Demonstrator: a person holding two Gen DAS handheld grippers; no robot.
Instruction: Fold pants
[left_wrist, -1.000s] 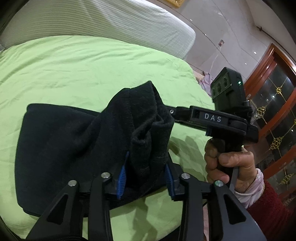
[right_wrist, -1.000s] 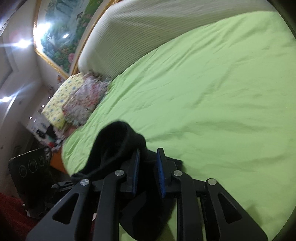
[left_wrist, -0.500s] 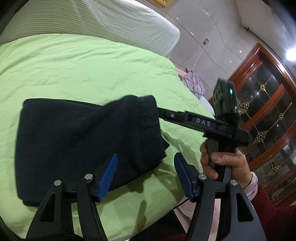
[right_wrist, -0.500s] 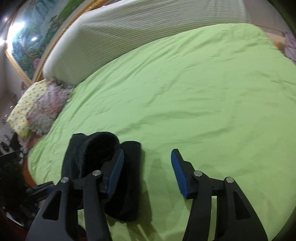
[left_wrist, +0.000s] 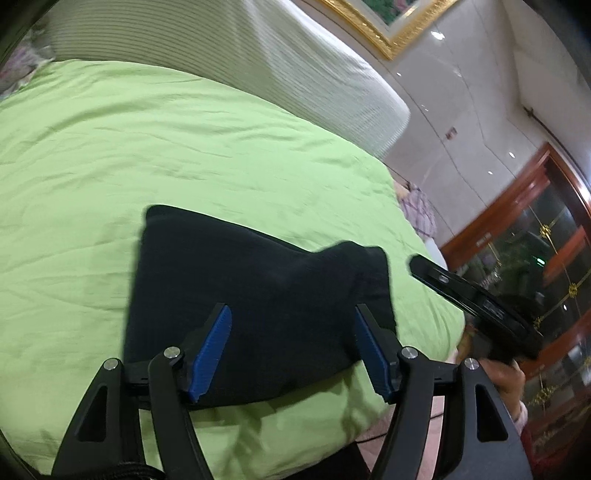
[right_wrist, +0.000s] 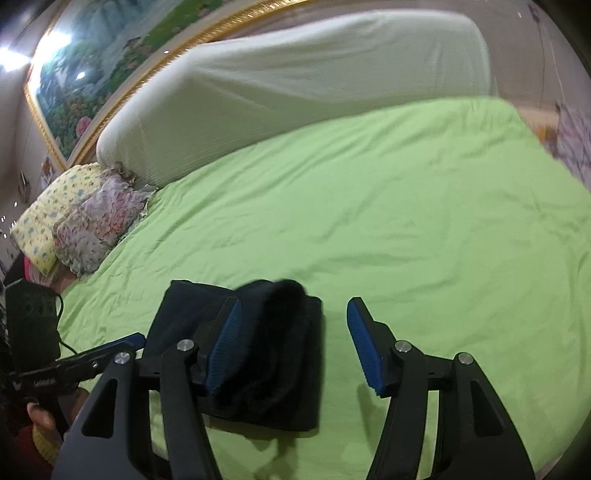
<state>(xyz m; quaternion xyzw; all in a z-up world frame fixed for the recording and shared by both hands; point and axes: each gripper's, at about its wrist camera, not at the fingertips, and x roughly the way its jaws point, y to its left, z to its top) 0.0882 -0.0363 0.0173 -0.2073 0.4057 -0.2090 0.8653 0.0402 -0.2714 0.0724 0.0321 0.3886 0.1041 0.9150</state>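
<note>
The black pants (left_wrist: 236, 295) lie folded in a thick stack on the green bedsheet (left_wrist: 147, 147) near the bed's front edge, with one raised bump at their right end. My left gripper (left_wrist: 291, 350) is open and empty, hovering above the stack. My right gripper (right_wrist: 293, 347) is open and empty too; the pants (right_wrist: 273, 354) lie below its left finger. In the left wrist view the right gripper (left_wrist: 476, 295) shows to the right, apart from the pants. In the right wrist view the left gripper (right_wrist: 92, 362) shows at the left.
A white ribbed headboard cushion (right_wrist: 295, 85) runs along the far side of the bed. Floral pillows (right_wrist: 85, 225) lie at the far left. A framed painting (right_wrist: 103, 66) hangs above. A wooden glass cabinet (left_wrist: 535, 258) stands to the right of the bed.
Both grippers were shut on the pants' end one second ago. They opened, let the fabric drop onto the stack, and have drawn back and up.
</note>
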